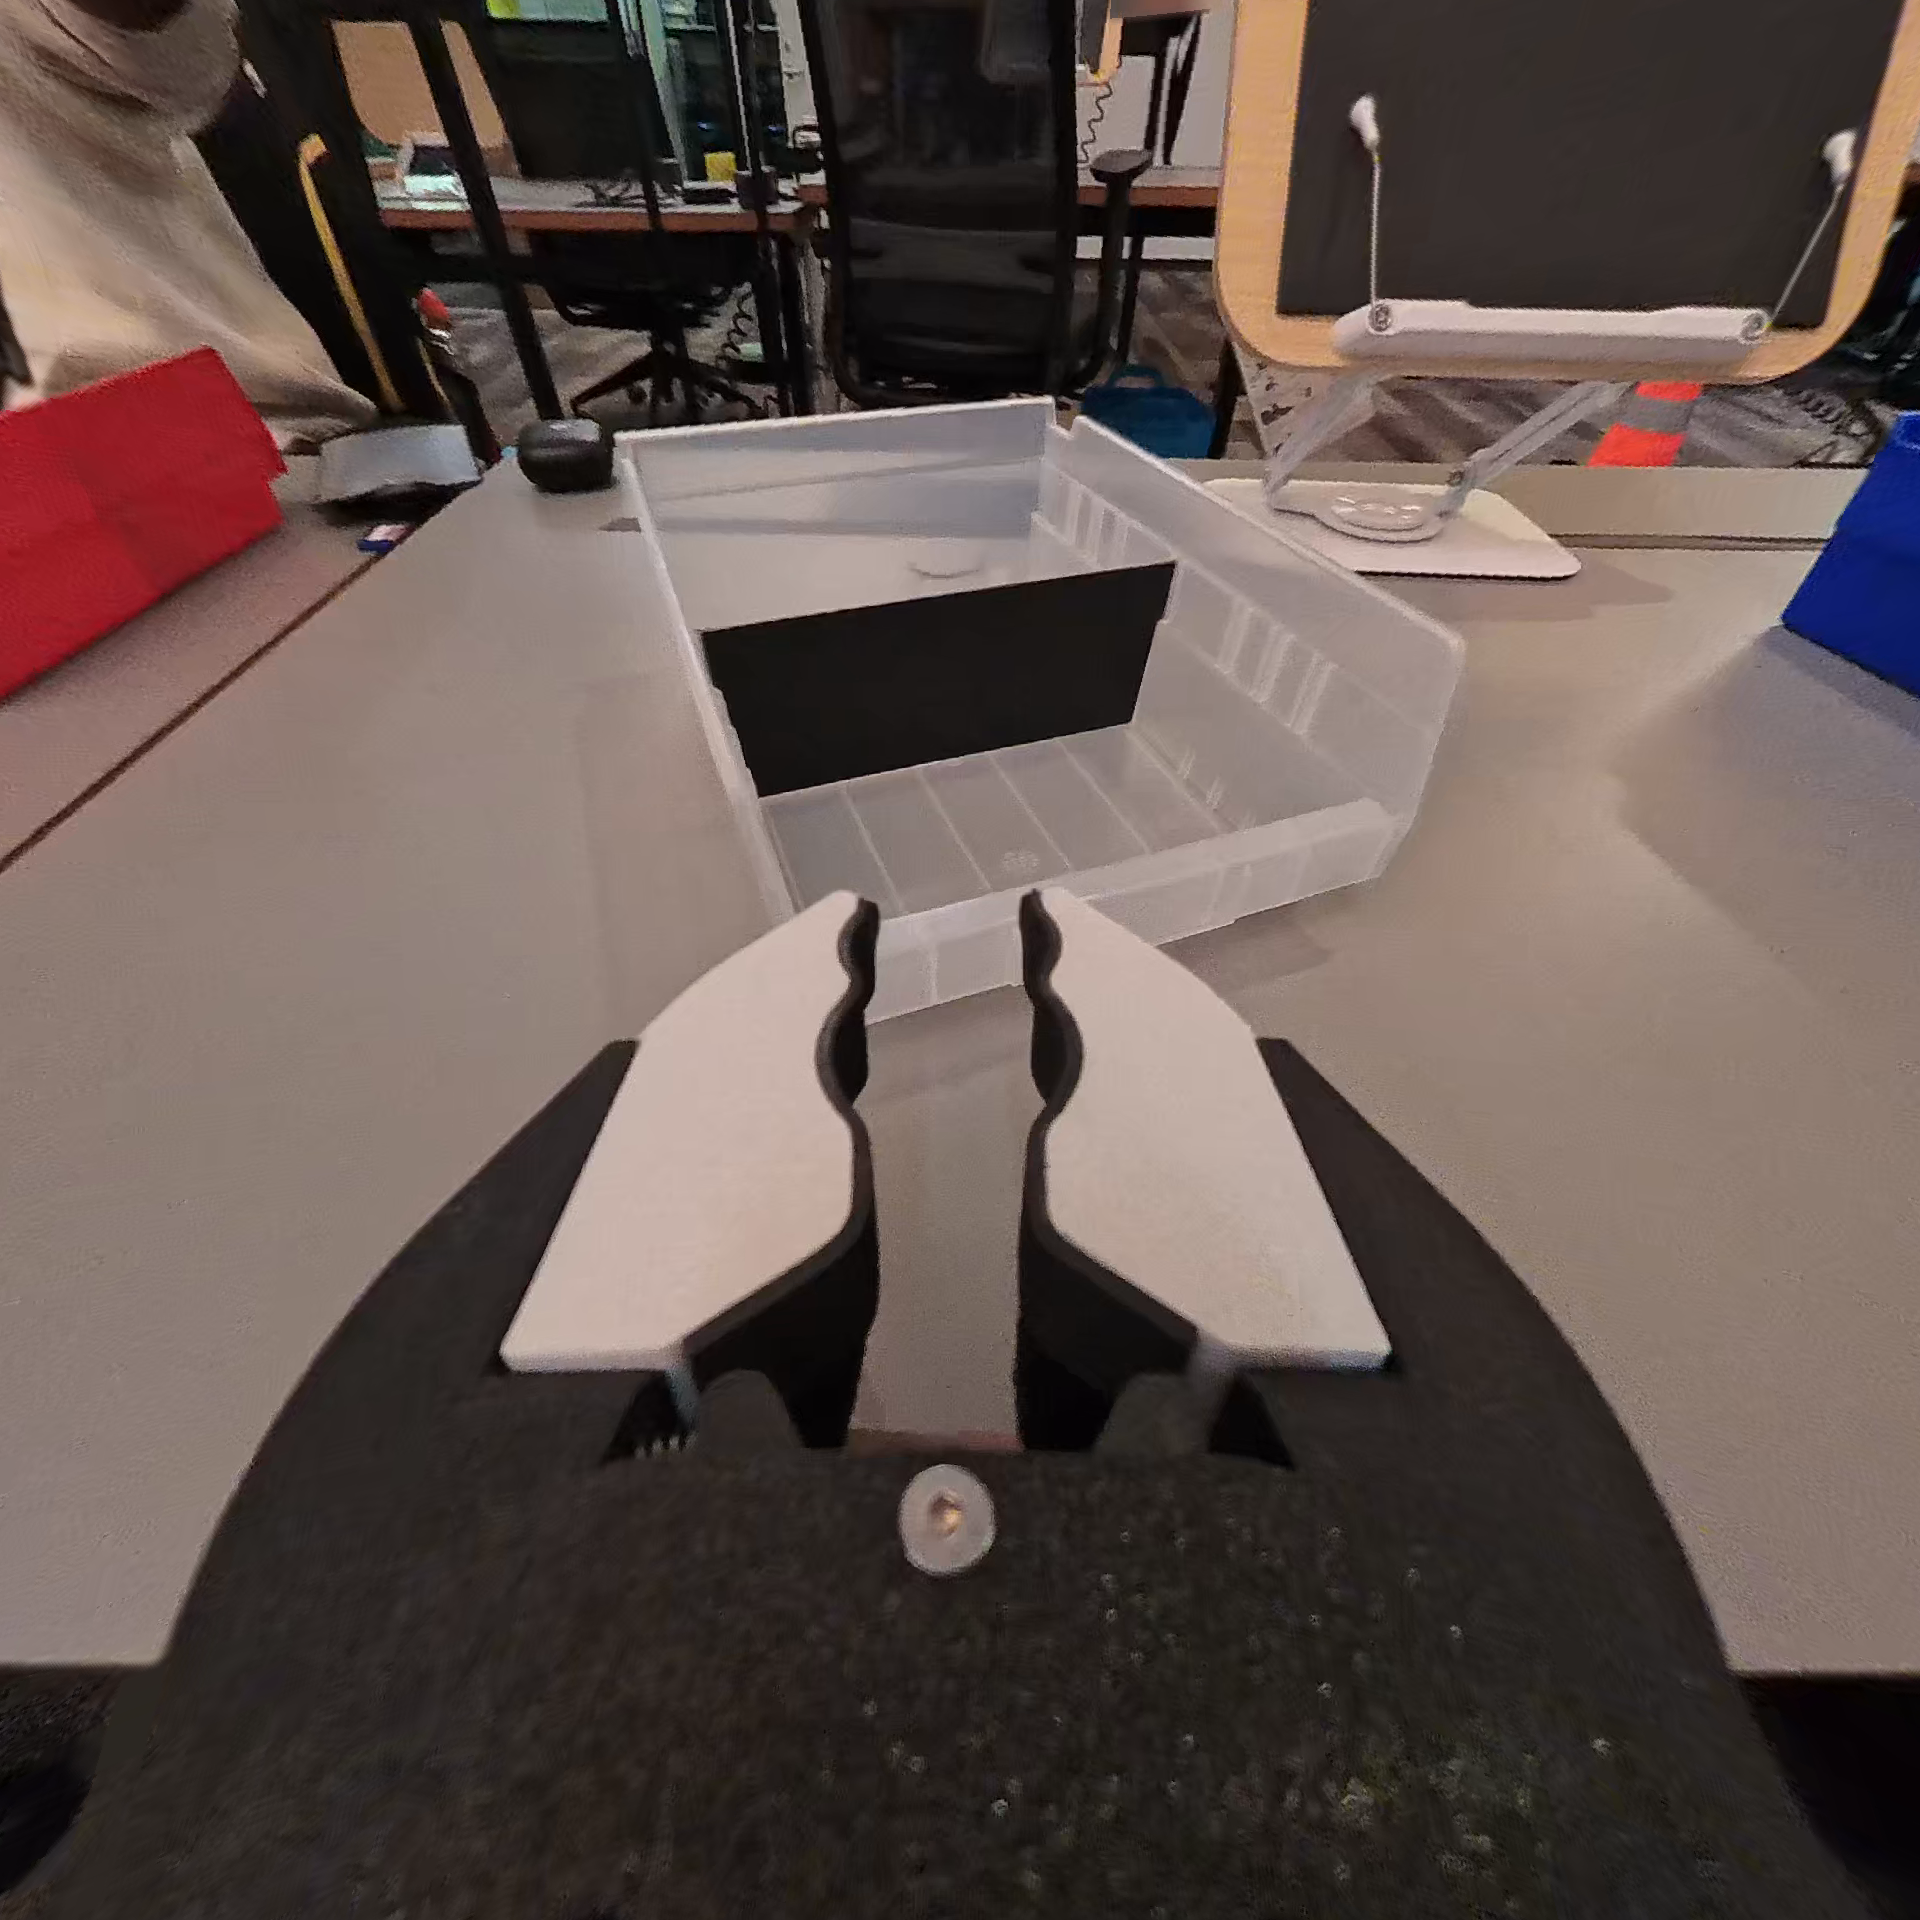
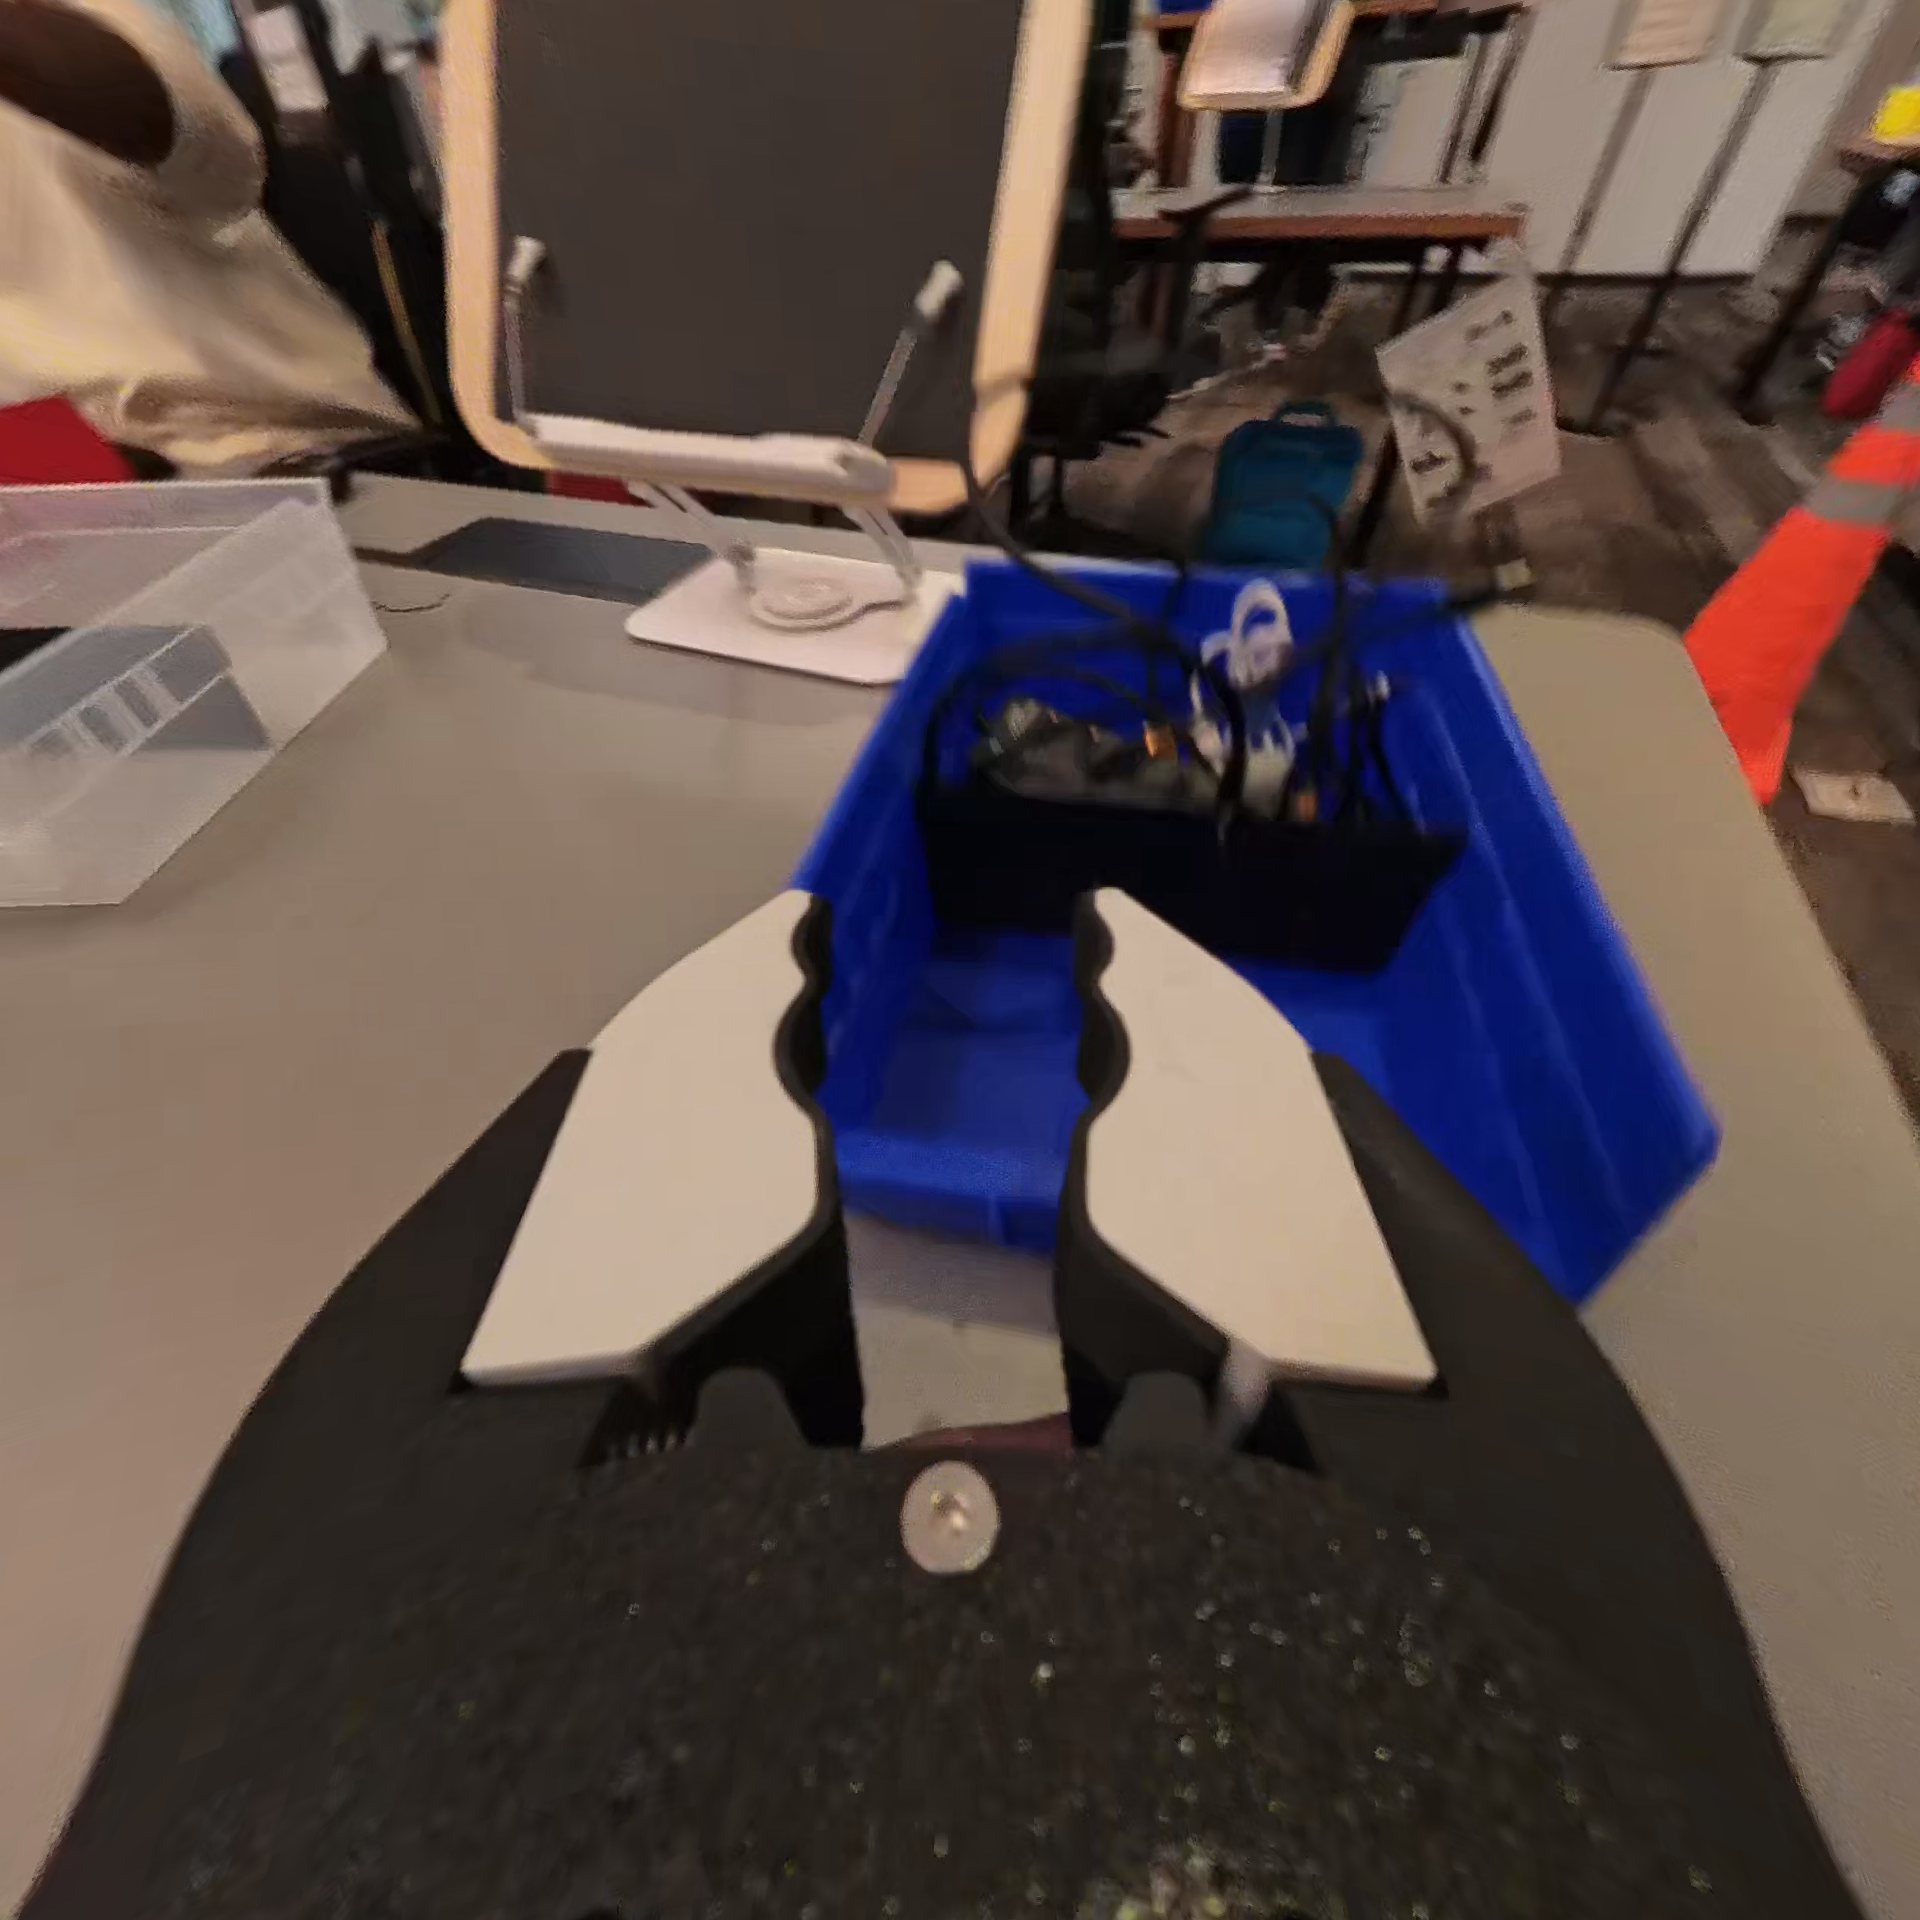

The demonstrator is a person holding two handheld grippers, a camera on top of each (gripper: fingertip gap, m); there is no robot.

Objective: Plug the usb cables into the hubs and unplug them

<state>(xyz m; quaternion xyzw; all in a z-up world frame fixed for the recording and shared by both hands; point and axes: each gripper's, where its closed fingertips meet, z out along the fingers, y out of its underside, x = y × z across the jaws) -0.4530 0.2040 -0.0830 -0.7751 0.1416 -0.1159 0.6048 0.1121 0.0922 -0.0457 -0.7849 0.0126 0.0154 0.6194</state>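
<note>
A blue bin [image 2: 1538,1039] stands on the grey table; behind its black divider [image 2: 1195,894] lies a tangle of black USB cables [image 2: 1122,727] and hub parts, blurred. My right gripper [image 2: 945,925] is open and empty, its tips at the bin's near front compartment. A clear plastic bin [image 1: 1299,665] with a black divider [image 1: 935,675] sits in the middle of the table and holds nothing I can see. My left gripper [image 1: 948,914] is open and empty, just before the clear bin's front lip. The clear bin also shows in the right wrist view [image 2: 156,665].
A screen on a white stand [image 1: 1455,520] stands behind the bins, also in the right wrist view [image 2: 790,613]. A red bin [image 1: 114,488] and a small black case [image 1: 566,452] sit far left. A person in a light sleeve [image 1: 114,208] is at the left. An orange cone [image 2: 1787,623] stands off the table's right edge.
</note>
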